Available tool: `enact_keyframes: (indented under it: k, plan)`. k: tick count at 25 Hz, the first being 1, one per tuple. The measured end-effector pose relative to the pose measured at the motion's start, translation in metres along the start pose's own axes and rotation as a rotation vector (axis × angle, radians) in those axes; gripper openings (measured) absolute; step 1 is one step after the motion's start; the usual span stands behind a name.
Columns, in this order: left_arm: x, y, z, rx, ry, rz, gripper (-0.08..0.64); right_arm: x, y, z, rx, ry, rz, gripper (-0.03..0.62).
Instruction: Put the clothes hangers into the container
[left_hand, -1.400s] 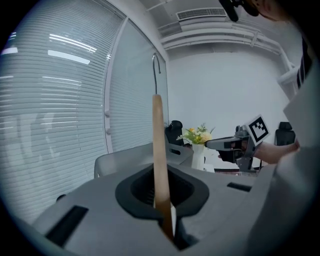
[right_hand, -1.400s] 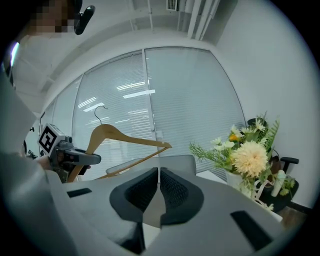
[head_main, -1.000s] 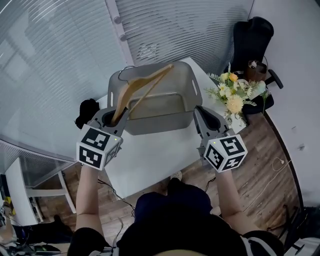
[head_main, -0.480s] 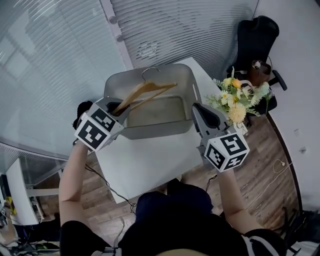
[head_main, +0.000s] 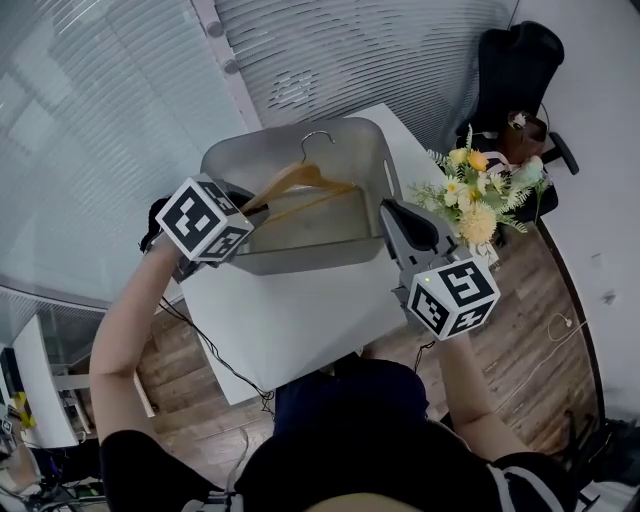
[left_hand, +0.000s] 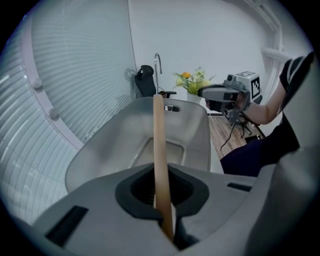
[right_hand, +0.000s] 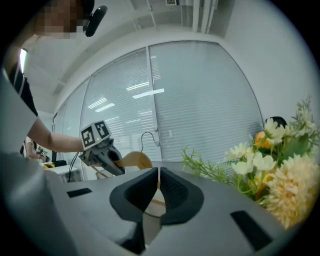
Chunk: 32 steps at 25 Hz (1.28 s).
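Above white table (head_main: 300, 320), gripping likely stiff, light wooden hanger (head_main: 297, 180) at 1 arm tip with left gripper (head_main: 250, 208) over container (head_main: 300, 262); right gripper (head_main: 395, 215) closed, empty.

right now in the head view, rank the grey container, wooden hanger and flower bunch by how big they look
1. grey container
2. flower bunch
3. wooden hanger, nearly as long as the flowers are wide, but thin

Grey container (head_main: 300, 260) on white table (head_main: 300, 325)
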<state>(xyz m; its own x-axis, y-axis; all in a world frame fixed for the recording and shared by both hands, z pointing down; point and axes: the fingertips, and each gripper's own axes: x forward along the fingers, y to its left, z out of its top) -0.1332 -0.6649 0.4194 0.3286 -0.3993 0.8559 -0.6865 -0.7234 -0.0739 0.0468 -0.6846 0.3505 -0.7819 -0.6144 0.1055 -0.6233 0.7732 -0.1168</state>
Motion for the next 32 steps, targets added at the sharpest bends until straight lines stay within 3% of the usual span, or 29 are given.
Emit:
enact_keyframes:
  k: [11, 15, 18, 23, 28, 32]
  plan:
    - [0.04, -0.024, 0.008, -0.235, 0.12, -0.394, 0.015, 0.004, -0.003, -0.005, 0.006, -0.004, 0.009, 0.037]
    - [0.041, -0.026, 0.009, -0.334, 0.13, -0.485, 0.014, 0.006, -0.003, -0.006, 0.014, -0.003, 0.01, 0.037]
    - [0.048, -0.024, -0.005, -0.312, 0.206, -0.448, 0.009, 0.007, -0.003, -0.005, 0.011, -0.003, 0.012, 0.037]
    - [0.064, -0.009, -0.035, -0.14, 0.404, -0.284, 0.009, 0.007, -0.004, -0.002, 0.008, -0.007, 0.014, 0.037]
    - [0.077, 0.016, -0.057, -0.139, 0.502, -0.181, 0.011, 0.008, -0.007, -0.004, 0.004, -0.008, 0.017, 0.037]
    - [0.079, 0.022, -0.065, -0.036, 0.56, -0.124, 0.011, 0.007, -0.01, -0.005, 0.005, -0.006, 0.017, 0.037]
